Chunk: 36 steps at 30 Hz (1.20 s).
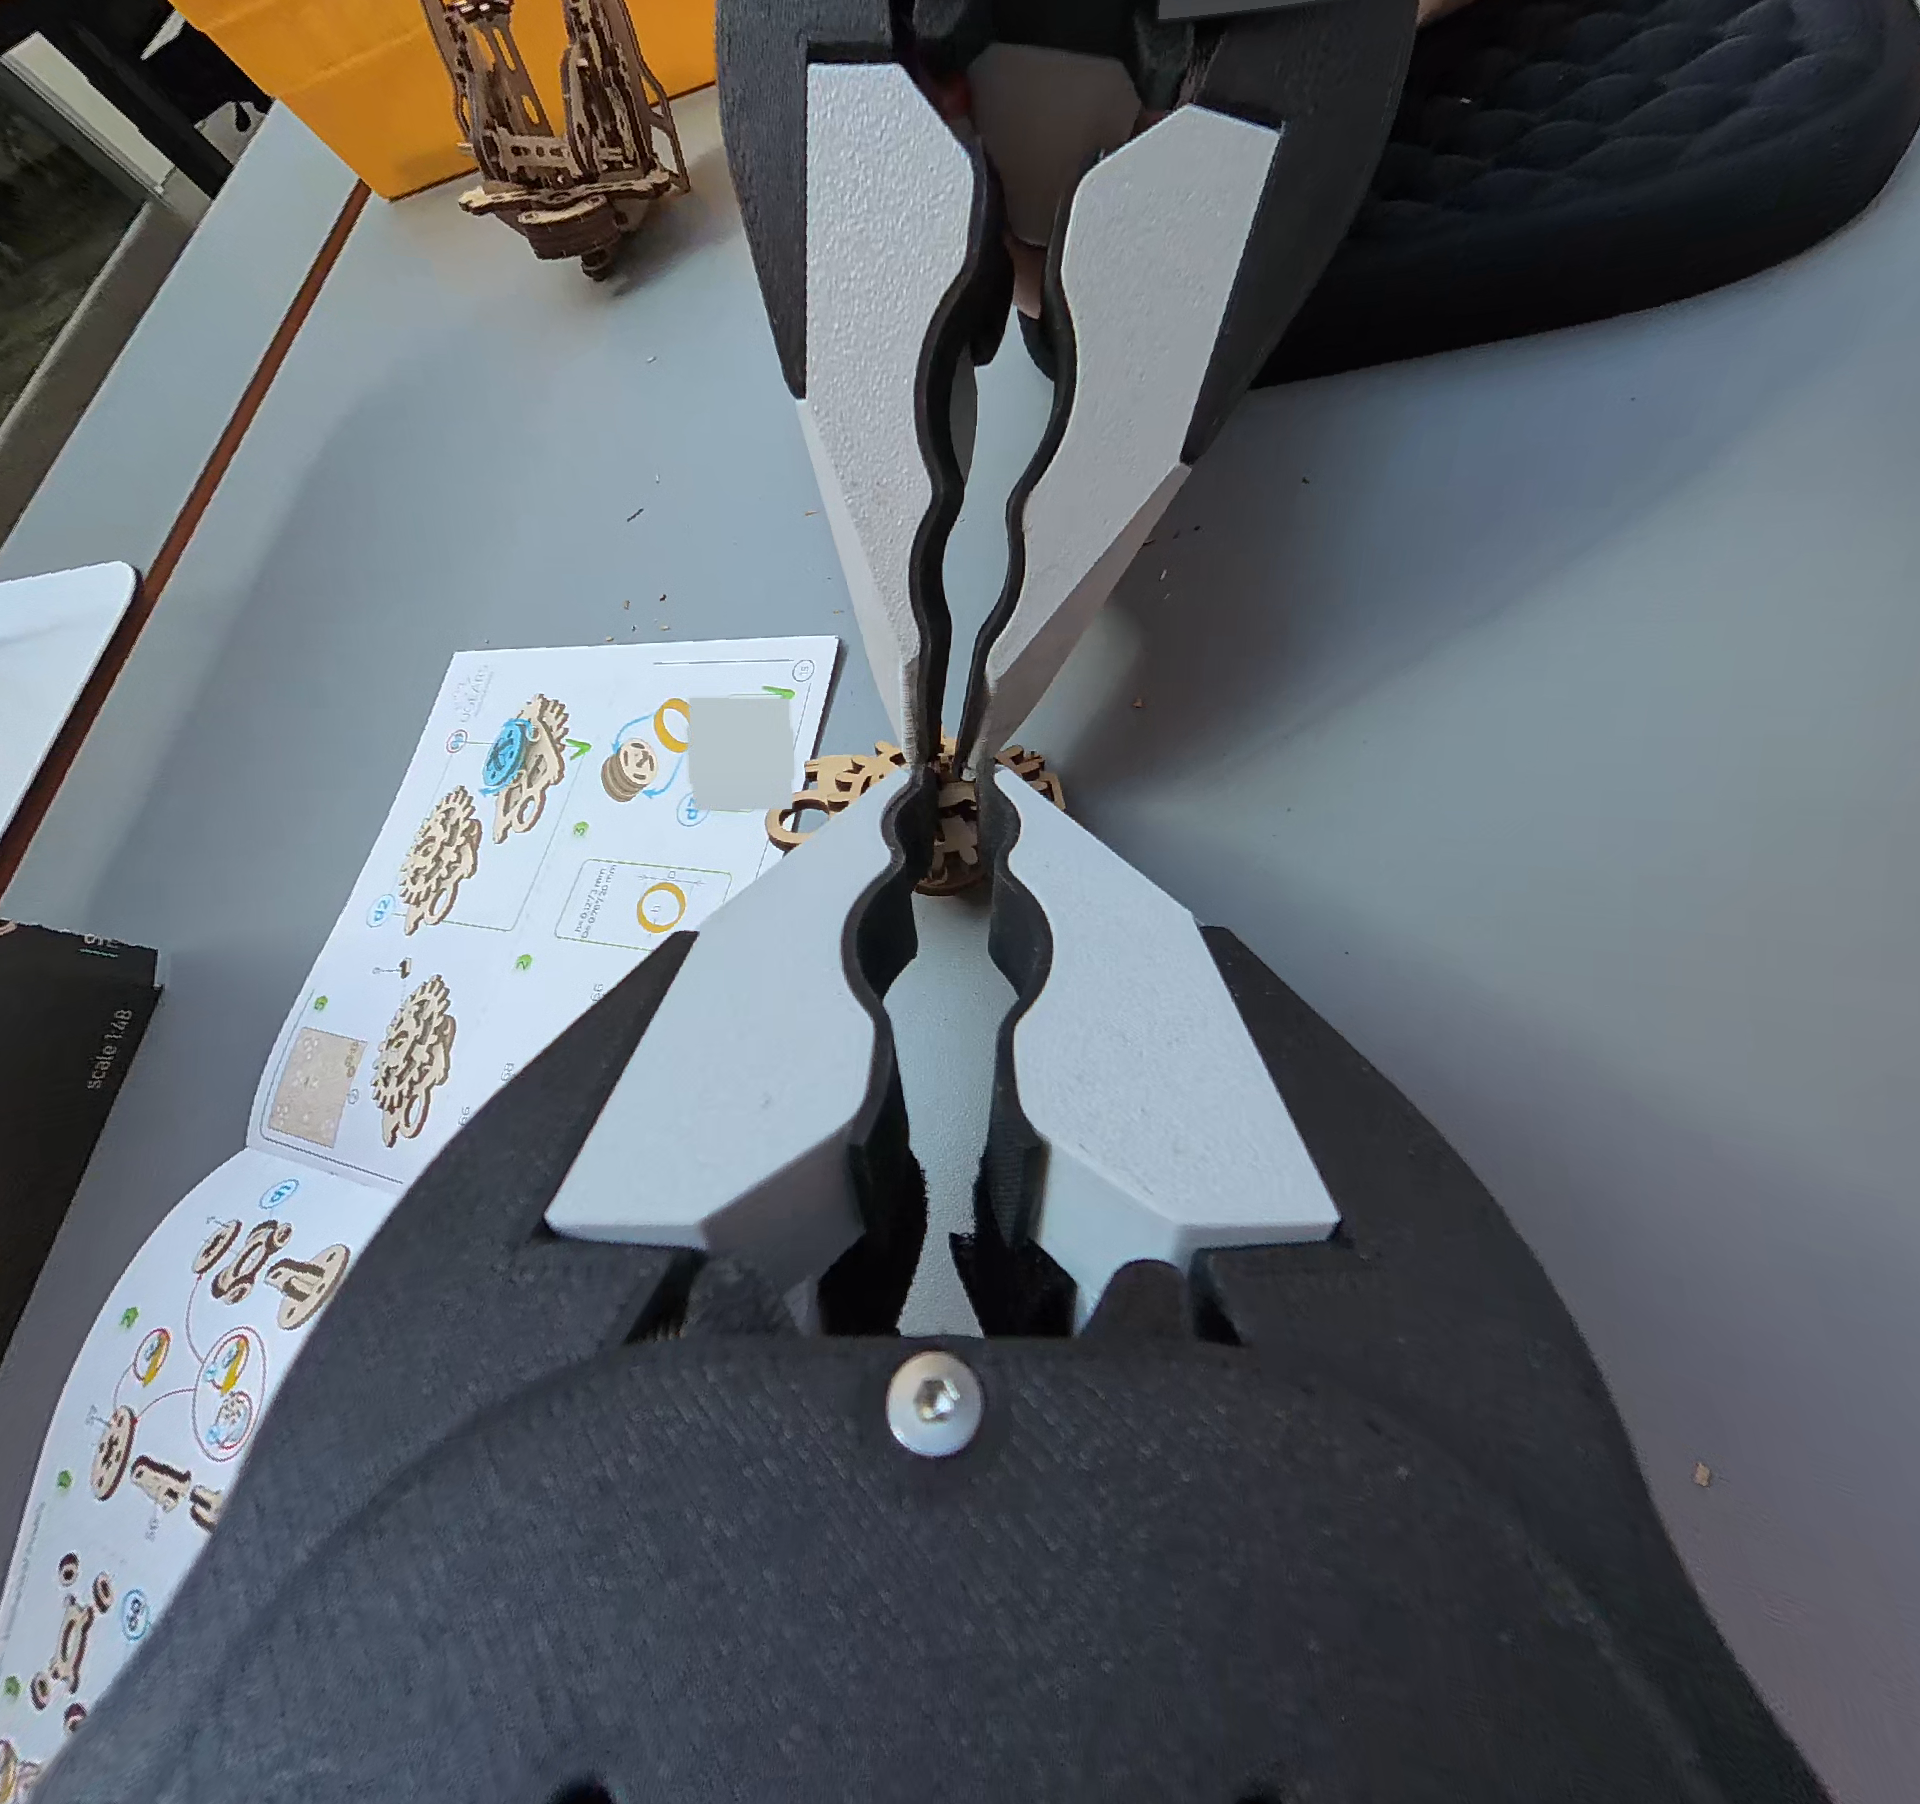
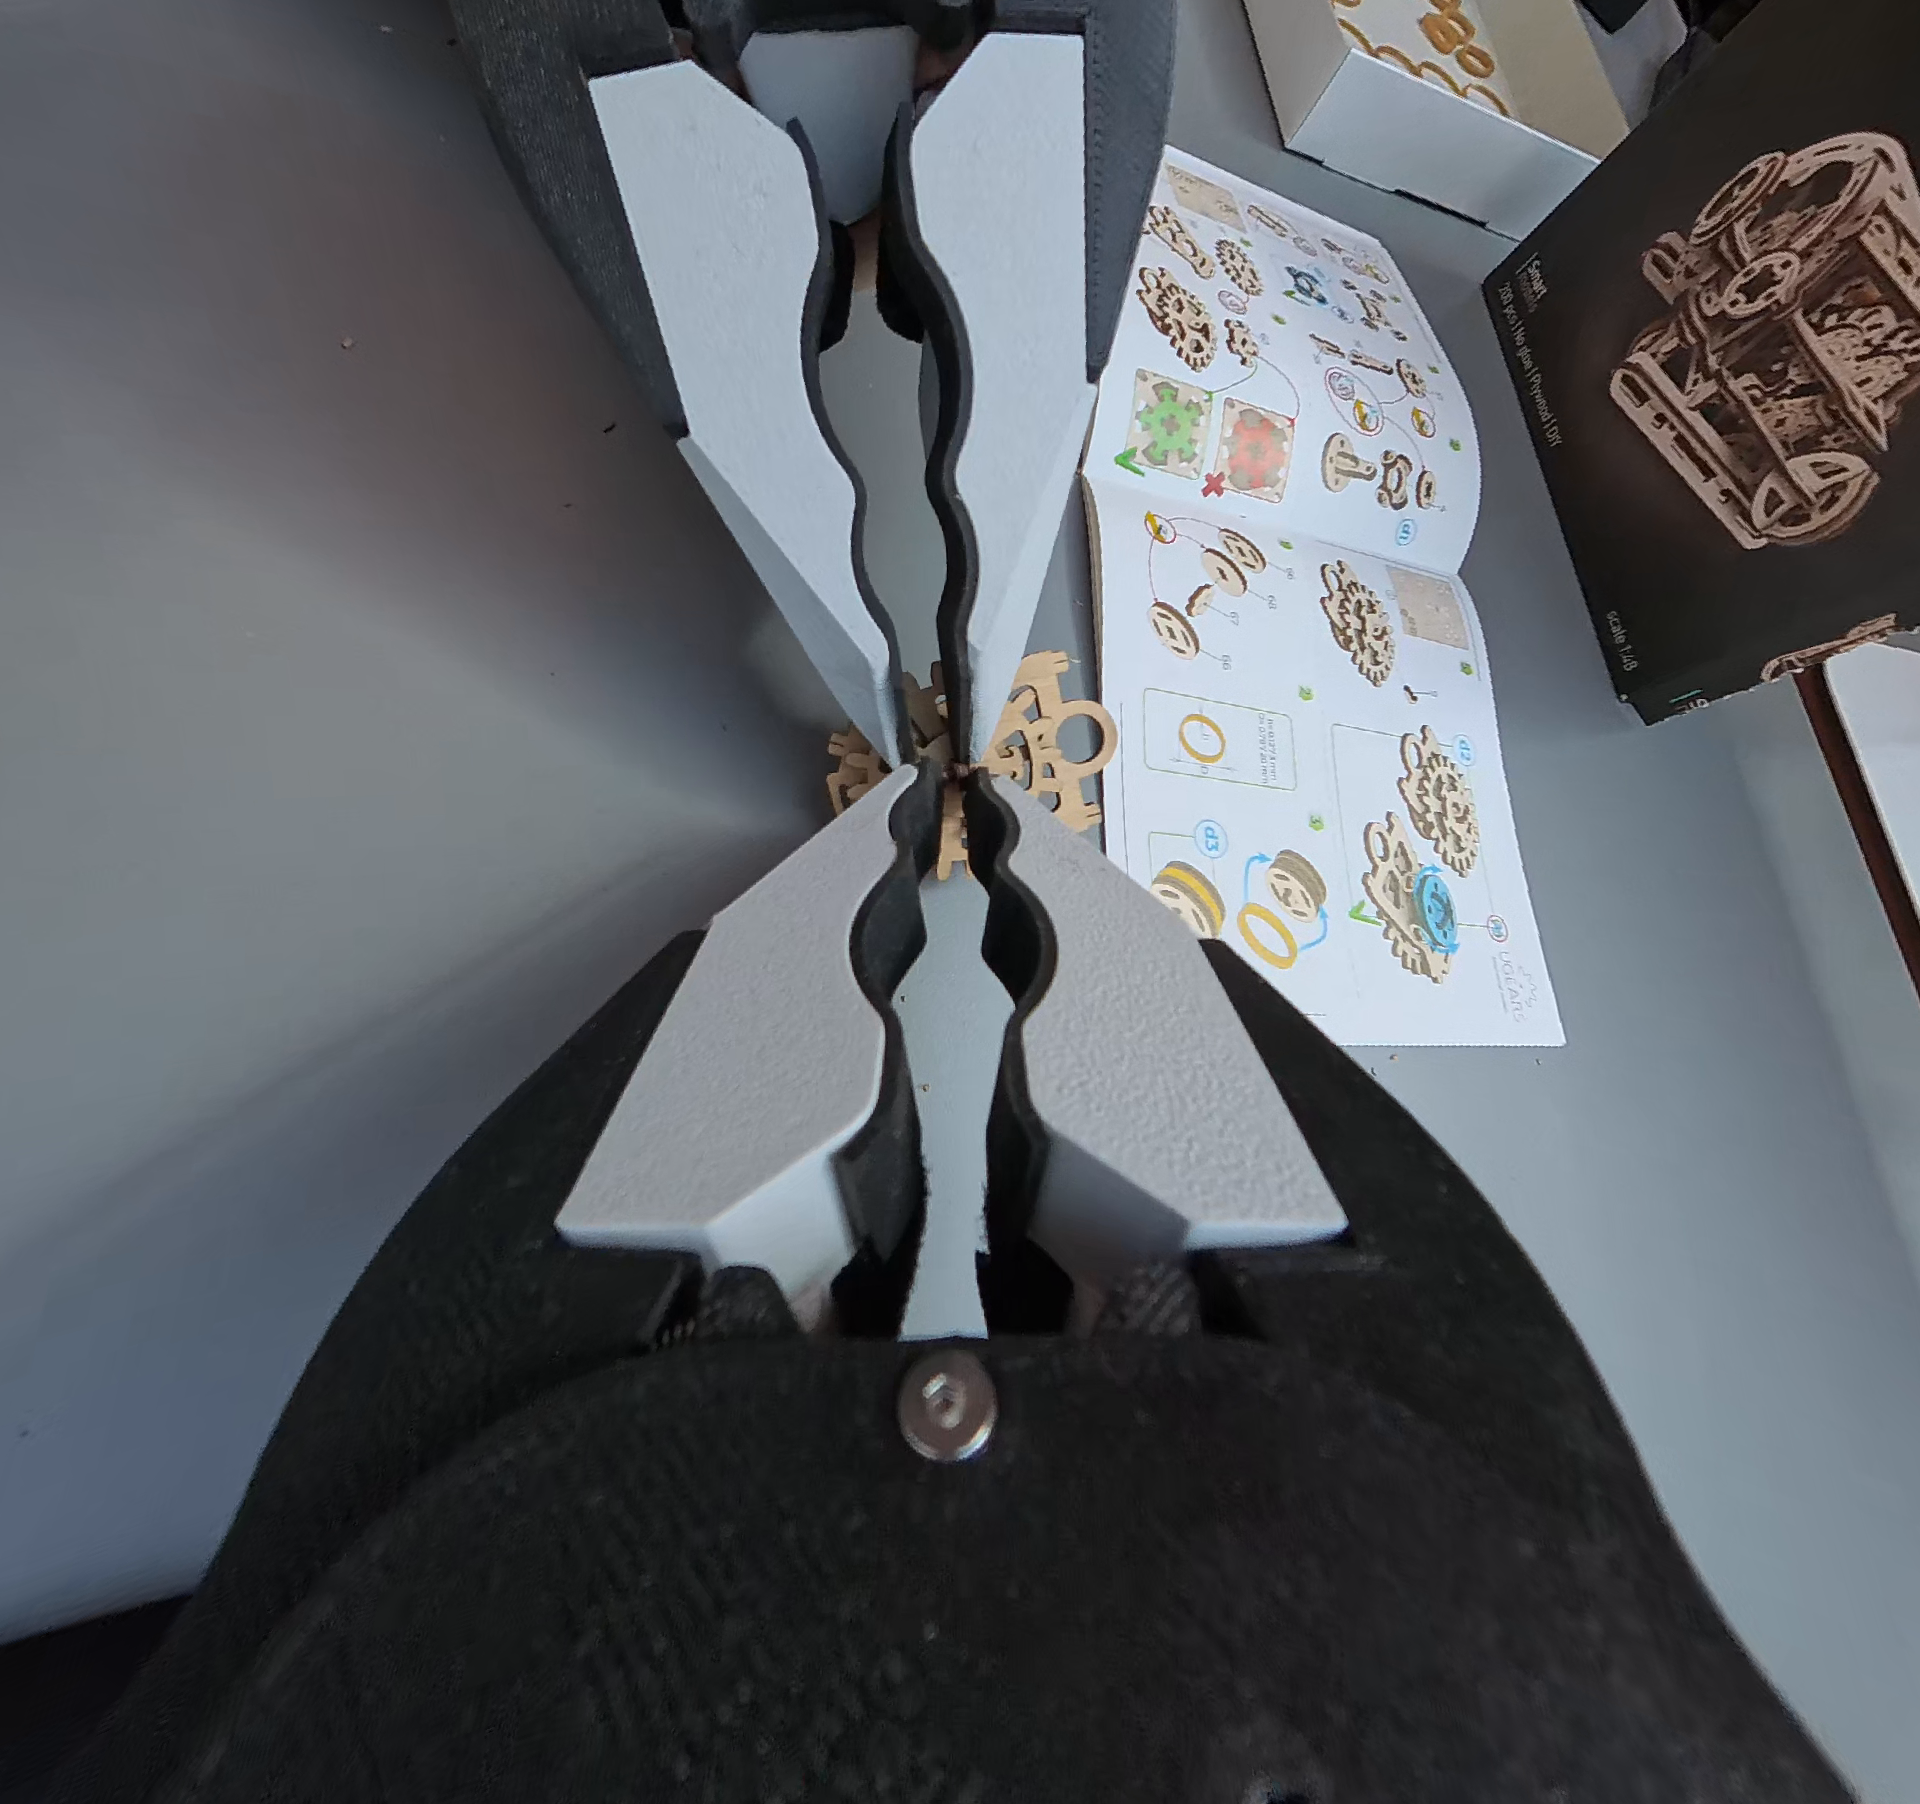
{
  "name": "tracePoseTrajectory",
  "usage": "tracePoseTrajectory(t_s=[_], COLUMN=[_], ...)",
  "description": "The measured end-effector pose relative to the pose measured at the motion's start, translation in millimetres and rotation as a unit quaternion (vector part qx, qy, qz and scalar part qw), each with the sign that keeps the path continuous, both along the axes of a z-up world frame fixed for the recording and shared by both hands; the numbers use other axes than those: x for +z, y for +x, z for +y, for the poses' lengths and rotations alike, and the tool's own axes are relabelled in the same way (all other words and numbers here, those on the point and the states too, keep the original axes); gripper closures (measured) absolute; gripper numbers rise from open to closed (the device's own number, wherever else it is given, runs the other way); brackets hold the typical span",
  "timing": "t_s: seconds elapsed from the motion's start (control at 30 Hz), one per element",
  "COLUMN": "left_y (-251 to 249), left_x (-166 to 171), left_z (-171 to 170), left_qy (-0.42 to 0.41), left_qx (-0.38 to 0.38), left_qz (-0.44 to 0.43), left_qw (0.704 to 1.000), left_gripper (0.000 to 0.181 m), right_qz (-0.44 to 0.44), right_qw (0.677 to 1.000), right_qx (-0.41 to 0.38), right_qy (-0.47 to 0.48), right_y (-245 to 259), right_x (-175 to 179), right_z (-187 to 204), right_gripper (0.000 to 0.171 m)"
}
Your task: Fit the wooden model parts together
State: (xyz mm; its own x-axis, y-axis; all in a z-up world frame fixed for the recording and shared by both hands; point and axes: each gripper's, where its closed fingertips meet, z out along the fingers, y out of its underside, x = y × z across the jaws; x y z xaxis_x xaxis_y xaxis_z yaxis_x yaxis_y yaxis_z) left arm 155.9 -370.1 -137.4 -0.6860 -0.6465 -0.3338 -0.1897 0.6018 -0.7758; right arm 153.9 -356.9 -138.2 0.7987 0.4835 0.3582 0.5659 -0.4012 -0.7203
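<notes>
Only the left wrist view shows the finished wooden model (image 1: 561,107) by a yellow bin (image 1: 312,9); only the right shows the black box (image 2: 1745,320). Left claw (image 1: 948,824) and right claw (image 2: 940,819) meet tip to tip above the surface (image 1: 1455,819), both pinched nearly closed on the wooden gear piece (image 1: 951,845).

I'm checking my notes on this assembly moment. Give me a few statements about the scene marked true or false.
1. Both grippers meet tip to tip at the wooden parts. True.
2. The left gripper is wide open. False: its fingers are closed on a wooden part.
3. An open instruction booklet lies on the table. True.
4. The finished wooden model stands inside the yellow bin. False: it stands on the table in front of the bin.
</notes>
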Motion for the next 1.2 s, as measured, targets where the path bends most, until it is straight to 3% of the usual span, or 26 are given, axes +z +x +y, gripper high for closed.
tracePoseTrajectory(t_s=[0.03, 0.4, 0.47, 0.57, 0.73, 0.87, 1.2], left_y=[0.0, -2.0, 0.0, 6.8, 14.6, 17.5, 10.1], left_x=[-0.1, -8.5, 1.5, 23.1, 13.3, -3.4, -5.9], left_z=[0.1, -13.5, -6.8, 10.5, 35.3, 43.6, 32.3], left_qy=[0.002, 0.018, 0.034, 0.001, -0.123, -0.167, -0.188], left_qx=[0.0, -0.04, -0.034, -0.004, 0.049, 0.073, 0.052], left_qz=[-0.001, -0.009, -0.047, -0.085, 0.045, 0.127, 0.167], left_qw=[1.0, 0.999, 0.998, 0.996, 0.99, 0.975, 0.967], left_gripper=[0.176, 0.181, 0.181, 0.181, 0.176, 0.158, 0.161], right_qz=[0.001, -0.036, -0.057, 0.0, 0.033, 0.025, 0.042], right_qw=[1.0, 0.999, 0.998, 0.999, 0.999, 0.999, 0.999], right_qx=[-0.001, 0.015, -0.013, -0.016, -0.022, -0.019, -0.003], right_qy=[-0.001, 0.036, 0.037, 0.038, 0.024, 0.017, 0.002], right_y=[0.0, 0.6, 14.9, 18.4, 26.3, 26.7, 20.4], right_x=[0.0, 8.3, 8.5, 11.5, 8.7, 3.6, 2.2], right_z=[0.0, 7.3, 7.0, 5.0, 4.1, 4.1, 1.6], right_gripper=[0.168, 0.171, 0.171, 0.171, 0.171, 0.171, 0.169])
